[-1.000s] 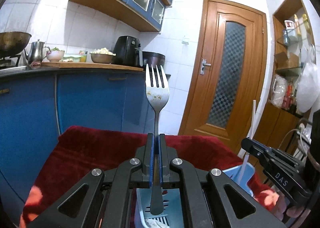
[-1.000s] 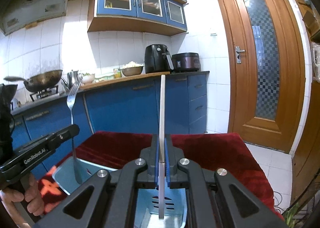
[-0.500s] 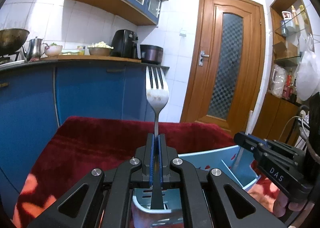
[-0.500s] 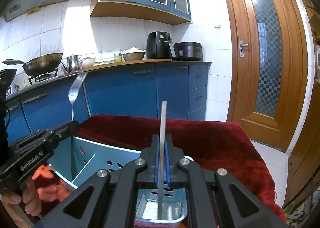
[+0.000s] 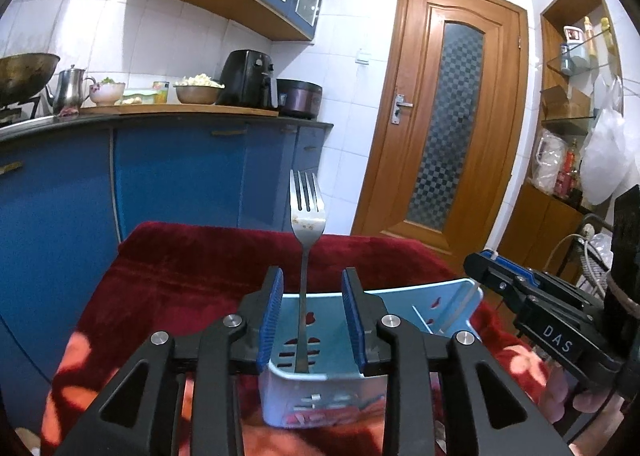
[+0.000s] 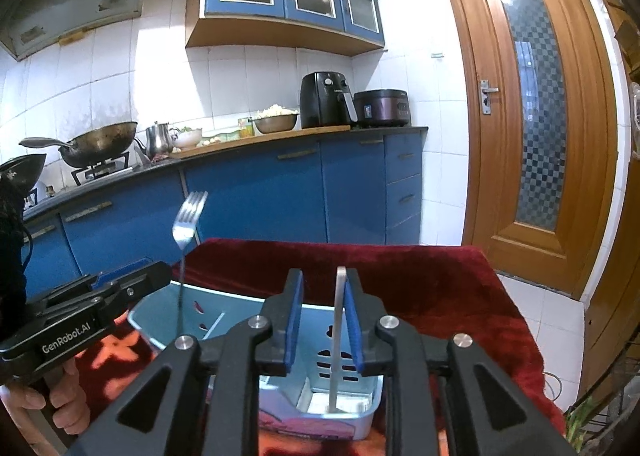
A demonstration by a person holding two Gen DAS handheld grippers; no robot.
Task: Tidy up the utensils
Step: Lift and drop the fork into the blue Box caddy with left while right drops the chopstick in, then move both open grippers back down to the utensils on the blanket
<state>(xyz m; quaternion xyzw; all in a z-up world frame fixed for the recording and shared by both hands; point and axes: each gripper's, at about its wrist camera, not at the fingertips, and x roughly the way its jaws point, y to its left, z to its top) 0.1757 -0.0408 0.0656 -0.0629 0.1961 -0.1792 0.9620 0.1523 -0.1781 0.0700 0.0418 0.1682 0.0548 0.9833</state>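
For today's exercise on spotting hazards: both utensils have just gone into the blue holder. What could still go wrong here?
1. The fork stands upright between the left gripper's opening jaws; drawing back crookedly may tip it.
2. The flat steel utensil leans on a pad of the right gripper and could fall over.
3. The light plastic holder sits on soft red cloth; a knock might topple it.

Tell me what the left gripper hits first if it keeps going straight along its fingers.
The left gripper, jaws opening, would likely meet the fork standing between them first, then the far wall of the blue holder. Depth is hard to judge here.
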